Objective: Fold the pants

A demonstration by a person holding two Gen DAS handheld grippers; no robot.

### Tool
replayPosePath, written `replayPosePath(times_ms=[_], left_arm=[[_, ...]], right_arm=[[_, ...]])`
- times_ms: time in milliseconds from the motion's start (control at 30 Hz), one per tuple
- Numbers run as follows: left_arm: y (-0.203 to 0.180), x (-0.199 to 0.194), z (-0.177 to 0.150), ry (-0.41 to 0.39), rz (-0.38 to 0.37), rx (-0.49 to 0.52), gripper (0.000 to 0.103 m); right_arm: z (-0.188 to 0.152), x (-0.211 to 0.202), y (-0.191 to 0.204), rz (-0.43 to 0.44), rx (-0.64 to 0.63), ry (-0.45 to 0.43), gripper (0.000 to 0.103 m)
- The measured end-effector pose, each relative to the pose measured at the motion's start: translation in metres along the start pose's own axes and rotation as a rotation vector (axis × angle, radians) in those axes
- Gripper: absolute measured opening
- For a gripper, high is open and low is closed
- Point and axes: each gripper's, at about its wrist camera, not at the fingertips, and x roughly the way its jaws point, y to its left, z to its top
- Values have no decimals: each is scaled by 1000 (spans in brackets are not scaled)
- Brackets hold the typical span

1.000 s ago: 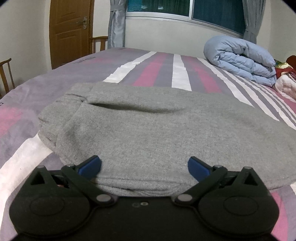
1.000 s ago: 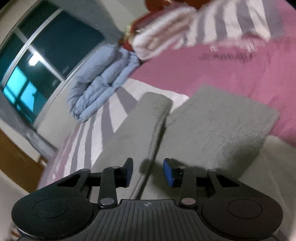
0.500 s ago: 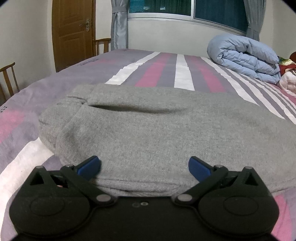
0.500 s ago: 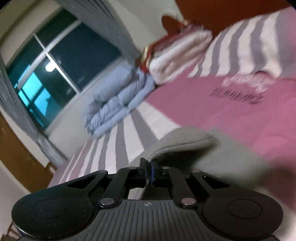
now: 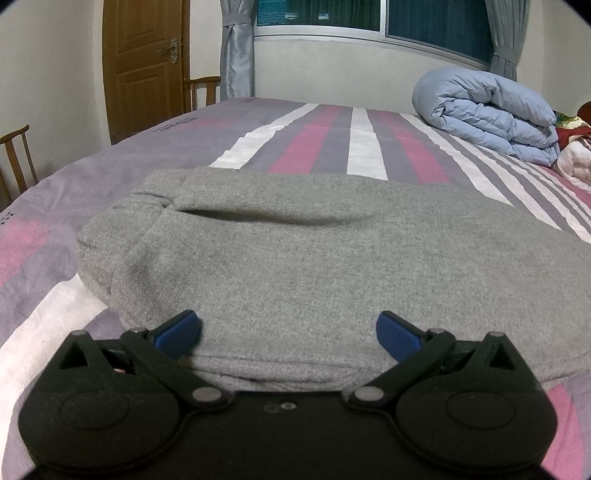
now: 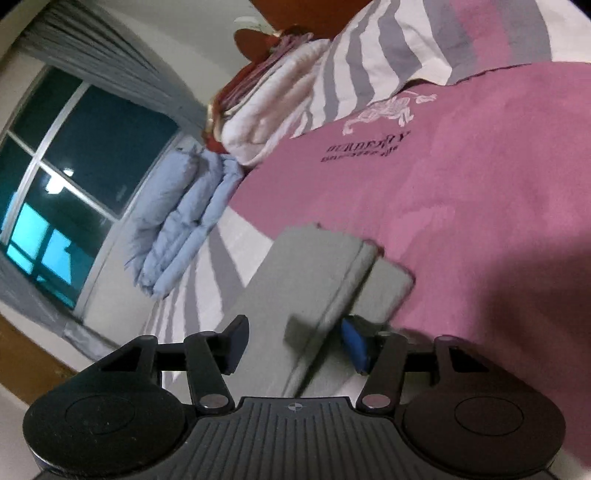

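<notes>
Grey fleece pants (image 5: 303, 258) lie folded lengthwise on the striped bed. In the left wrist view the waist end with a pocket slit faces me. My left gripper (image 5: 288, 330) is open, its blue pads astride the near edge of the waist, low over the fabric. In the right wrist view the leg ends (image 6: 314, 273) lie stacked on the pink sheet. My right gripper (image 6: 297, 343) is open, tilted, with the upper leg's edge between its fingers.
A rolled light-blue duvet (image 5: 487, 110) and folded white and red blankets (image 6: 273, 118) lie at the far side of the bed (image 5: 325, 144). A wooden door (image 5: 147, 66), chairs (image 5: 203, 92) and a window (image 5: 369, 22) stand beyond the bed.
My right gripper, shut on the pant leg half a second ago, has opened and the leg end now lies flat. My left gripper stays open at the waist, barely moved.
</notes>
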Motion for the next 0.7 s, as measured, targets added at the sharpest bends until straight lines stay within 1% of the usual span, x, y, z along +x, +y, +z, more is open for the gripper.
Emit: replayPosePath(times_ms=[33,67,100,133,167,200,233,267,300,333,367,400,433,467,500,533,567,700], left_arm=[[0,0,0,0,0,0,97],[0,0,0,0,1,0,97],[0,0,0,0,1,-1,97],[0,0,0,0,1,-1,97],[0,0,0,0,1,0,97],[0,0,0,-1,1,0,97],[0,0,0,-1,0,0,97],[0,0,0,-2,0,0,97],[0,0,0,-3,0,0,97],[0,0,-1,-3,0,-1,97],[1,0,-1,-4,-1,-2,97],[1,0,-1,-4,-1,-1,97],[0,0,0,-4,0,-1,97],[1,0,0,-3,0,-2,97],[1,0,0,-3,0,-3,97],[1,0,-1,-5,0,-1,97],[1,0,-1,-5,-1,0,97],[0,0,0,-3,0,1,97]], right_arm=[[4,8,2,-23,8,16,55],[6,12,3,-39,8,27,53],[9,15,5,-56,-7,39,46],[10,22,12,-76,-39,67,12],[14,28,22,-90,-75,98,6],[16,27,37,-72,-127,107,6],[19,18,55,-18,-190,75,6],[22,2,72,52,-239,2,6],[25,-15,83,133,-243,-74,6],[27,-31,83,183,-222,-137,6],[26,-39,73,151,-195,-187,6],[22,-37,54,93,-158,-195,6],[16,-23,31,-10,-111,-134,6],[9,-5,8,-92,-62,-28,6],[1,3,-8,-107,-27,20,6],[-5,0,-18,-76,-13,-4,5],[-8,-2,-21,-64,11,-23,5],[-9,3,-17,-87,26,-34,5]])
